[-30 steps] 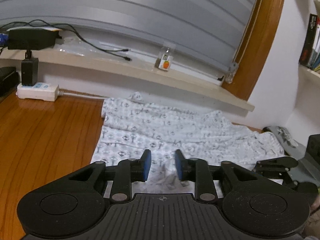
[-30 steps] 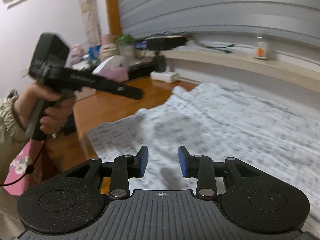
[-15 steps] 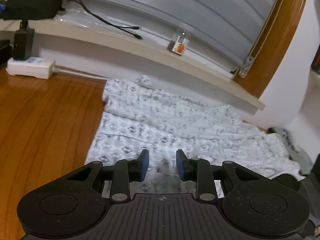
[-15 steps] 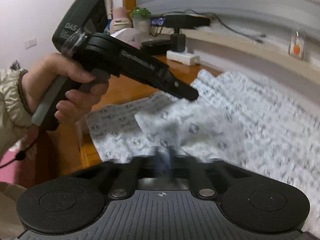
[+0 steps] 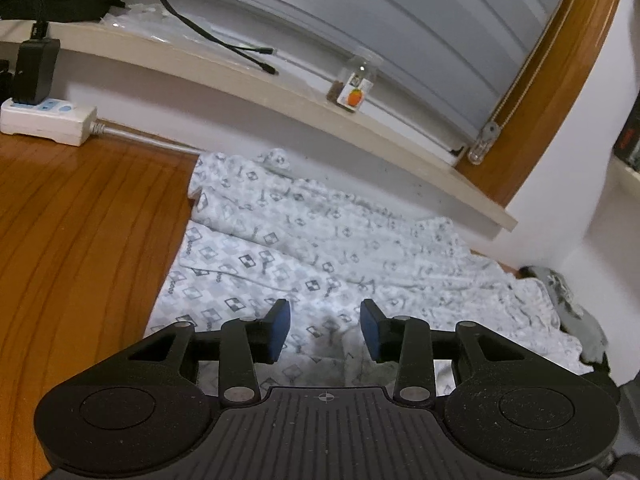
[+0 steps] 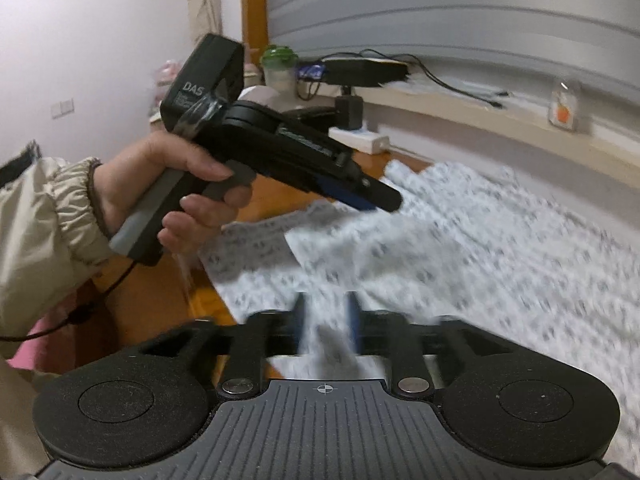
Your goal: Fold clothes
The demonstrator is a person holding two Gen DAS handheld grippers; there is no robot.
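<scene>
White patterned garment (image 5: 320, 248) on wood table (image 5: 80, 240) — both grippers' jaws opening w/ cloth between.

R gripper (image 6: 326, 322) jaws opening, cloth (image 6: 460, 248) between | L gripper (image 6: 376, 200) above cloth

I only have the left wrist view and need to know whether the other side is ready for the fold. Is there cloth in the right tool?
Observer: Yes. A fold of the garment stands between the right tool's pads while its jaws are opening, though that picture is blurred.
Operator: My left tool is opening too, with nothing pinched. Where does its tip sit from your side?
Observer: Over a raised corner of the garment, near the edge by the wooden table. I cannot tell whether it touches.
Operator: How is it held?
Observer: A left hand in a beige sleeve grips its handle.
</scene>
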